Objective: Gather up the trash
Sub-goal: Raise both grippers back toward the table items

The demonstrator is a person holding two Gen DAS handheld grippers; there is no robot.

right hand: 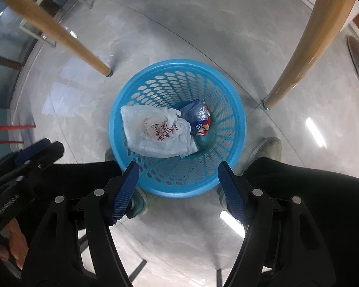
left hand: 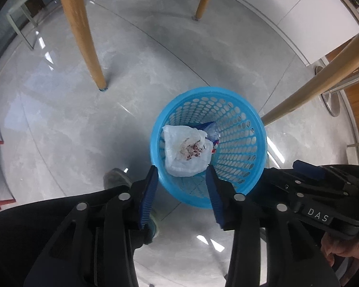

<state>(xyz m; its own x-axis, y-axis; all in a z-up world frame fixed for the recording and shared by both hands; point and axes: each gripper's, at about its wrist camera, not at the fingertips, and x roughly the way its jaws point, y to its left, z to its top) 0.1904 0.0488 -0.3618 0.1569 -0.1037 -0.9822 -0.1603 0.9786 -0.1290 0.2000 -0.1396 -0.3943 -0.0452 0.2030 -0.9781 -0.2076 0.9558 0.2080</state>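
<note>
Both grippers point down over a blue perforated basket [right hand: 177,91] that stands on a glossy grey floor [left hand: 59,110]. Inside it lie a white plastic bag [right hand: 155,131] with red print, too crumpled to read, and just beside it a blue wrapper [right hand: 196,114] with red and white marks; the two touch. The left gripper [left hand: 182,174] has its jaws apart, with nothing between them. The right gripper [right hand: 178,172] also stands open and empty, its jaws wider.

Wooden legs [left hand: 83,35] come down to the floor around the basket: one is near its rim on the left in the right wrist view, another near it on the right side. Between them the floor is free. A shoe [right hand: 268,148] of the person stands just beside the basket.

On the other gripper's body, seen in the left wrist view, the letters "DAS" [left hand: 317,211] can be read.
</note>
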